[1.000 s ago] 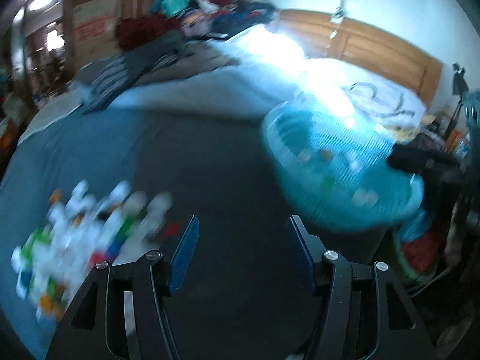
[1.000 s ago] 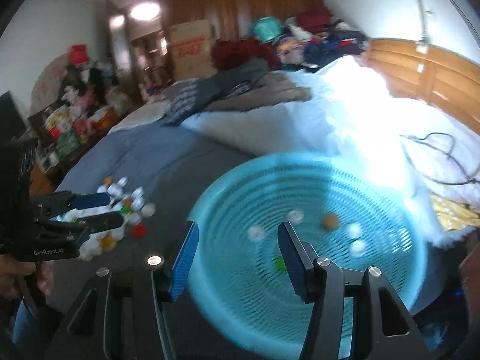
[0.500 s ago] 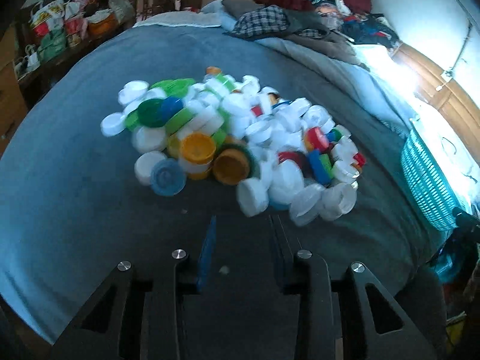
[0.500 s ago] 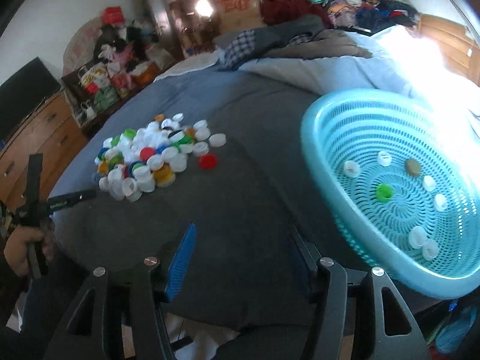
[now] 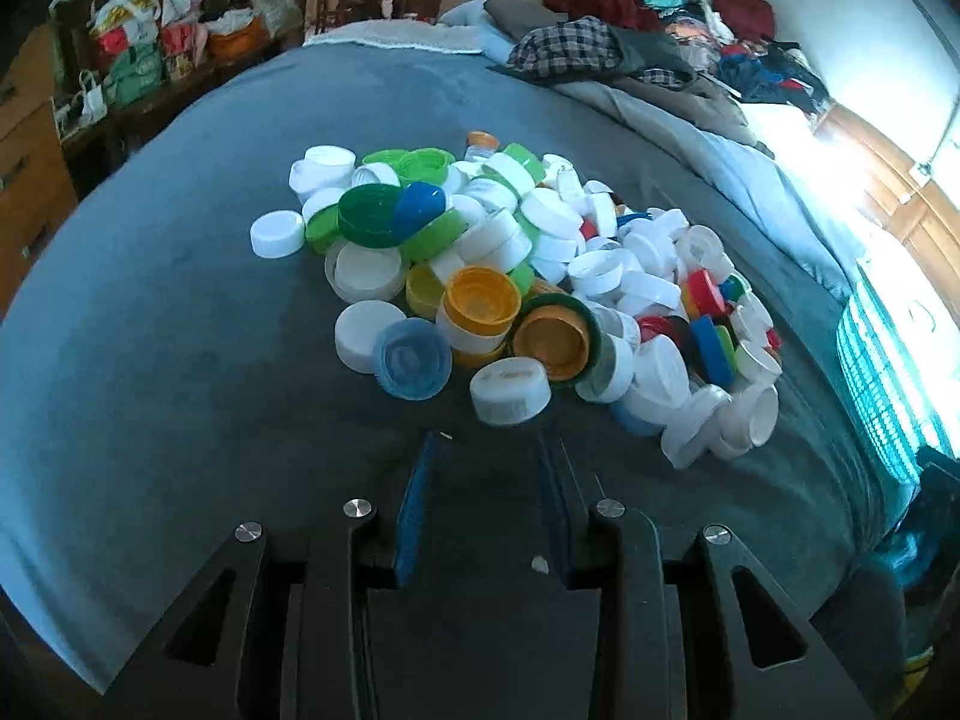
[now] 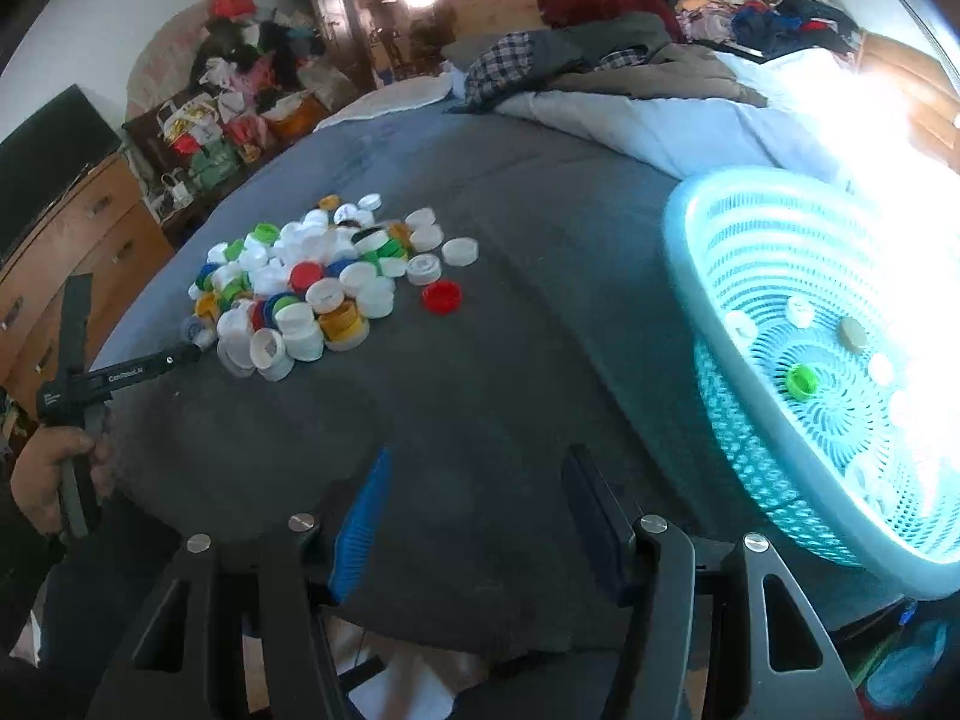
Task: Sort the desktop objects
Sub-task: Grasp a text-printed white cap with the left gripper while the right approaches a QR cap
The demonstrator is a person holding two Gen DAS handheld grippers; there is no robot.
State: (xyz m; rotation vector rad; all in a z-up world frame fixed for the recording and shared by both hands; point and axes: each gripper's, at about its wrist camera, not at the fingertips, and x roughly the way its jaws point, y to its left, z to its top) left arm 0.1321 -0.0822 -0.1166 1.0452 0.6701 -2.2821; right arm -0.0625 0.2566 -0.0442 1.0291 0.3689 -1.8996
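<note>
Bed (image 6: 480, 396): grey cover | basket (image 6: 780, 276): teal mesh, few caps inside, at right edge | caps (image 5: 516, 276): mostly white pile, mid-bed | left gripper (image 5: 489, 456): "GenRobot.AI" on arm, nearly closed, empty, before pile | right gripper (image 6: 480, 480): half open, empty.

Heap of bottle caps (image 5: 510, 276) piled on the bed cover (image 5: 180, 360), straight ahead of the left gripper (image 5: 489, 450). Laundry basket (image 6: 708, 276) to the right of the heap, well apart, with a few caps inside (image 6: 801, 381). Crumpled clothes (image 6: 600, 66) behind, at the far end of the bed. Cluttered dresser (image 6: 72, 228) off to the left.
</note>
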